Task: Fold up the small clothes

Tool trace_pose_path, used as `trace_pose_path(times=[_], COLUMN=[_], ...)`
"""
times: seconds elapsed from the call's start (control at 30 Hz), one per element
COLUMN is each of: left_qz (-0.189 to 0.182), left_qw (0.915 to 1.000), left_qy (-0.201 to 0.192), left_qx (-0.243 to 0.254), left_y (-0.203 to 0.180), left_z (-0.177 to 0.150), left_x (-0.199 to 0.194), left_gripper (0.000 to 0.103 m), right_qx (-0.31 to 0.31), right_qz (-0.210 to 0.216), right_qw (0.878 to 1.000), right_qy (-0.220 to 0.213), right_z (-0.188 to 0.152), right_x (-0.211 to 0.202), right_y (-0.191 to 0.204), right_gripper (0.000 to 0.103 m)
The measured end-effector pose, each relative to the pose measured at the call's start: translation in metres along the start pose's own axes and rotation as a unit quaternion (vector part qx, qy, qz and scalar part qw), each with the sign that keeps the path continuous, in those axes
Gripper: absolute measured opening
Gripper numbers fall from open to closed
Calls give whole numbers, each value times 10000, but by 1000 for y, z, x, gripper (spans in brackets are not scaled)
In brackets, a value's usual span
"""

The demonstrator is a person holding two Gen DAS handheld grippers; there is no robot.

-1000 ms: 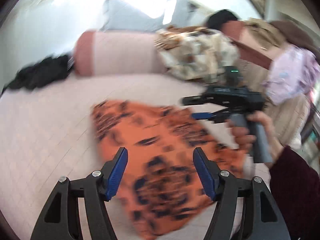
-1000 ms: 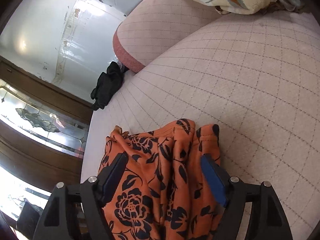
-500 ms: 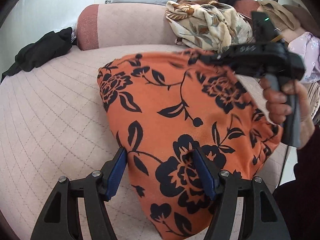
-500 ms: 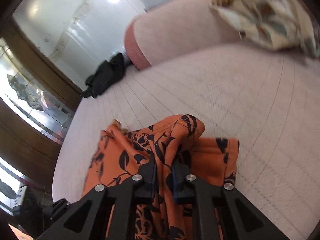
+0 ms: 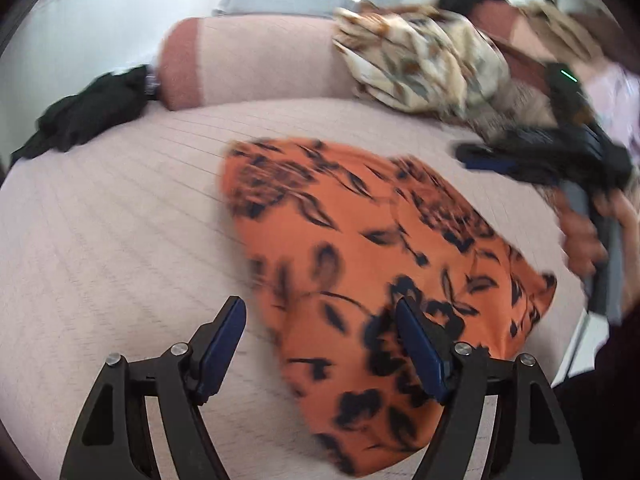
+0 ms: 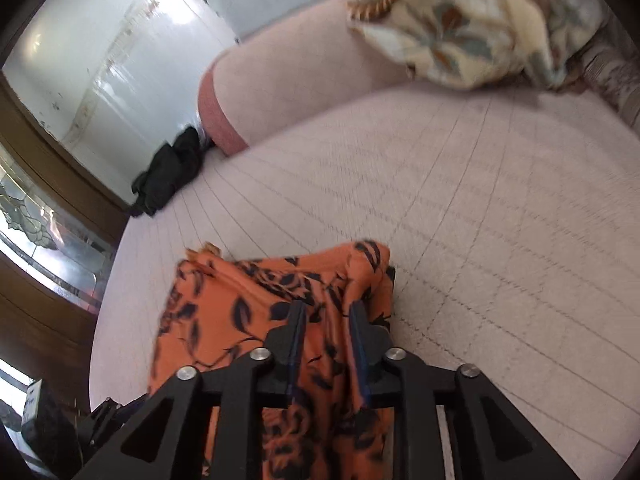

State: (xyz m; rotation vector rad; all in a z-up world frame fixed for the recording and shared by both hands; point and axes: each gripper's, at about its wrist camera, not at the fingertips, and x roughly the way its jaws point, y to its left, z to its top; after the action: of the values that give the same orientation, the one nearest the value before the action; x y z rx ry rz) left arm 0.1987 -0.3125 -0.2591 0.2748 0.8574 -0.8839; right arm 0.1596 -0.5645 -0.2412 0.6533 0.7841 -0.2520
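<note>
An orange garment with black flowers (image 5: pixel 360 248) lies on the pink quilted bed (image 5: pixel 120 240). My left gripper (image 5: pixel 320 320) is open just above its near edge, with the right finger over the cloth and the left finger over bare bed. In the right wrist view my right gripper (image 6: pixel 326 312) is nearly closed on a bunched fold of the same garment (image 6: pixel 240 304). The right gripper also shows in the left wrist view (image 5: pixel 520 164), low at the garment's far right side.
A pink bolster (image 5: pixel 248 60) lies across the back of the bed. A cream leaf-print cloth heap (image 5: pixel 420 64) sits at the back right. A black garment (image 5: pixel 84 116) lies at the back left. A wooden window frame (image 6: pixel 48 184) stands beyond the bed's edge.
The right gripper shut on the garment, lifted it, and has now lowered it toward the bed. The cloth has dropped flatter. My left gripper stays open and shifted slightly left.
</note>
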Motion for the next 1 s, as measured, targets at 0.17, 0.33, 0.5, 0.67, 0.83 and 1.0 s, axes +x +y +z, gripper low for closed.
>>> trace_pose_path(times=[0.17,0.33,0.5,0.67,0.83,1.0], left_qz=[366,402,352,342,408,476], left_qw=[9991,9970,9969,9973,9970,9961], left_qy=[180,660,694,603,616,639], left_qx=[95,56,-74,-246,-218,-368], left_y=[6,6,11,18,18,19], left_z=[-4,-19,-25,-33,-35,-38], left_x=[-4,14,14,13,17,21], left_gripper=[78,80,82,90,98,103], right_qx=[-470,-809,-948,-1134,-784,-835], right_qz=[274,-166,-557,-596,-1055,-1165], right_qw=[9985,9922,9869,9877,9828,9769], right_qy=[-107,933,1184,900,1296,1584], right_z=[-34,-111,-106,-49,-4,10], right_x=[-42,-21,-17,0,94,115], right_y=[42,53,64,100,105,113], right_gripper=[28,26,23,26,25,25])
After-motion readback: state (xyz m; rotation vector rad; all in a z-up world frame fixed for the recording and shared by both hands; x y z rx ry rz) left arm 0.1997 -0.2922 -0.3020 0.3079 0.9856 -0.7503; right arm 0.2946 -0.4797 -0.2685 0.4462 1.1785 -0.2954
